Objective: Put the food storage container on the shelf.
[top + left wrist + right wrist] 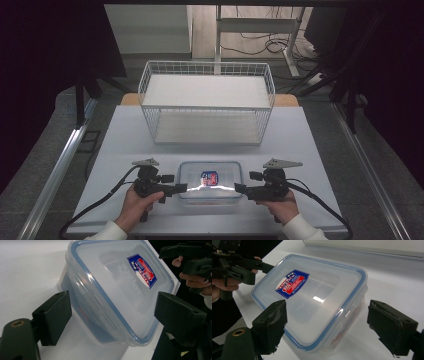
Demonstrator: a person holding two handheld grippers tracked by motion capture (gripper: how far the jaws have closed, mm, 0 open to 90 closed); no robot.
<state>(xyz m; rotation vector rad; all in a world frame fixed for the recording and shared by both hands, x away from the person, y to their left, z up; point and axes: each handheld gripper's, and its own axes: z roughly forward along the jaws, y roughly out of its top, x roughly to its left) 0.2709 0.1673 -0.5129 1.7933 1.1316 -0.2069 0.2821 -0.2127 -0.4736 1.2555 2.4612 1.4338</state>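
On the near part of the white table point(125, 130) sits a clear plastic box point(210, 186) with a blue-edged lid point(120, 285) and a red and blue sticker point(209, 178) on top — it lies flat, right between your two hands. Your left gripper point(181, 188) points at the left end of the box, and its tip is just beside that end. In the left gripper view its two black jaws stand wide apart, one on each side of the box's end, and the pads do not press on it. Your right gripper point(239, 189) points at the right end of the box in the same way. In the right gripper view its jaws are wide too, with the corner of the box between them, and there is a gap on both sides. Your left hand point(136, 204) and your right hand point(283, 205) hold the grips at the near edge of the table. Farther off, past the box, stands a white wire rack point(207, 102) with two shelves — well apart from the box.
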